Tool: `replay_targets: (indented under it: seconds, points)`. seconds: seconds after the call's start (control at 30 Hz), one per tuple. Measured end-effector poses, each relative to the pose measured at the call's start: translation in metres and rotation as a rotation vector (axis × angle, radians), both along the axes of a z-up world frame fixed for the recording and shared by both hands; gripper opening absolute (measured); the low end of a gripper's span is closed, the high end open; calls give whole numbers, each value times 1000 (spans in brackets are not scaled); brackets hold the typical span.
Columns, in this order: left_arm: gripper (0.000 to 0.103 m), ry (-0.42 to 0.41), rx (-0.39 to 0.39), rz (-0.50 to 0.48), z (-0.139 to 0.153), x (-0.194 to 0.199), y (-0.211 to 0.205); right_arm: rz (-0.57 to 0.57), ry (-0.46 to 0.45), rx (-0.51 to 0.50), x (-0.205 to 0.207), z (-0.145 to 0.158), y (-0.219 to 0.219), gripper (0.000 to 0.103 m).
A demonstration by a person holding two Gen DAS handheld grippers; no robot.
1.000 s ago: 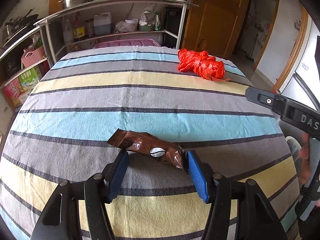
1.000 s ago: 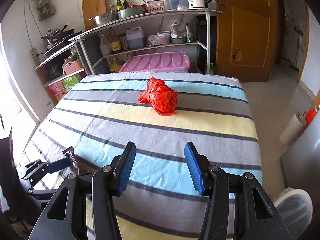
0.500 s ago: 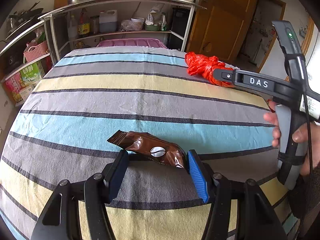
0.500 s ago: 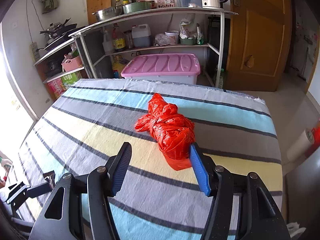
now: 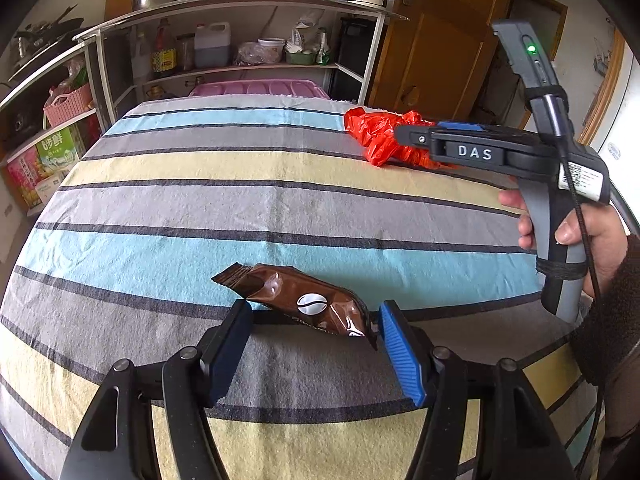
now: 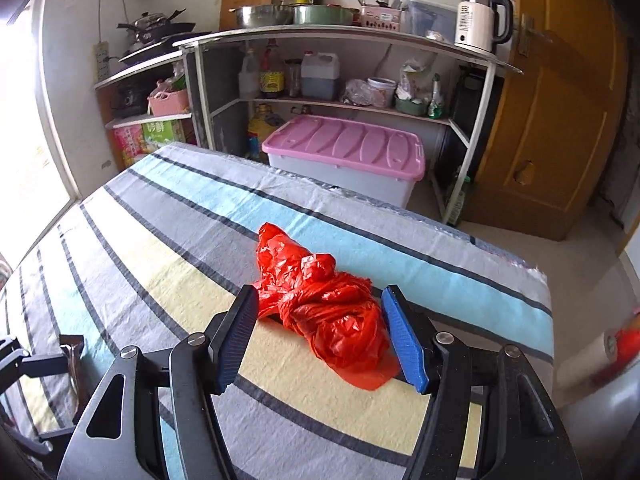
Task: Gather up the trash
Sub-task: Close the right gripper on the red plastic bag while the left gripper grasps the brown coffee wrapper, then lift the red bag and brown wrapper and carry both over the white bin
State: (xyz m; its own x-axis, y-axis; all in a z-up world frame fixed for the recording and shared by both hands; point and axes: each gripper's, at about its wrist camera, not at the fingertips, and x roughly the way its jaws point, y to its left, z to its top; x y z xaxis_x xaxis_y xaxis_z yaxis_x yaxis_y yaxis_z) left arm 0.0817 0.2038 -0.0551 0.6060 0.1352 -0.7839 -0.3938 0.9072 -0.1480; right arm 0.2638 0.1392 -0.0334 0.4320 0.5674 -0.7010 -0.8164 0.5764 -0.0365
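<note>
A brown coffee-snack wrapper (image 5: 304, 300) lies on the striped tablecloth (image 5: 240, 200). My left gripper (image 5: 314, 320) is open, its fingers on either side of the wrapper's near end. A crumpled red plastic bag (image 6: 324, 304) lies near the table's far right edge. My right gripper (image 6: 320, 328) is open with the bag between its fingers. In the left wrist view the right gripper (image 5: 404, 136) reaches over the bag (image 5: 376, 136) from the right, held by a hand. The wrapper also shows small at the left of the right wrist view (image 6: 74, 356).
A metal shelf rack (image 6: 340, 40) with bottles, bowls and a kettle (image 6: 480, 20) stands behind the table. A pink-lidded storage box (image 6: 344, 152) sits under it. A wooden door (image 6: 560, 100) is at the right. The table's far edge (image 6: 440, 228) runs close behind the bag.
My right gripper moved forward across the table until the red bag sits between its open fingers. My left gripper stays around the brown wrapper, still open.
</note>
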Motion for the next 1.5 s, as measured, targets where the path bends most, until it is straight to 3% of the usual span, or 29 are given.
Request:
replay_targets:
  seconds: [0.23, 0.4, 0.5, 0.83, 1.17, 1.37, 1.43, 1.5]
  points:
    - [65, -3, 6, 1, 0, 0, -1, 36, -23, -78, 9, -17, 16, 68]
    - [65, -6, -3, 4, 1, 0, 0, 38, 25, -82, 11, -21, 21, 68]
    - [65, -11, -7, 8, 1, 0, 1, 37, 30, -67, 10, -19, 21, 55]
    - [65, -15, -3, 18, 1, 1, 1, -2, 78, -24, 1, -16, 10, 53]
    - [65, -19, -3, 32, 0, 2, 7, -11, 157, 39, -33, -13, -17, 53]
    - [45, -30, -12, 65, 1, -5, 15, -14, 164, 55, -54, -9, -30, 53]
    - [32, -37, -31, 71, 1, -9, 20, -19, 171, 71, -58, -8, -34, 53]
    - [29, -47, -63, 70, 0, -13, 25, -26, 172, 77, -62, -6, -38, 53]
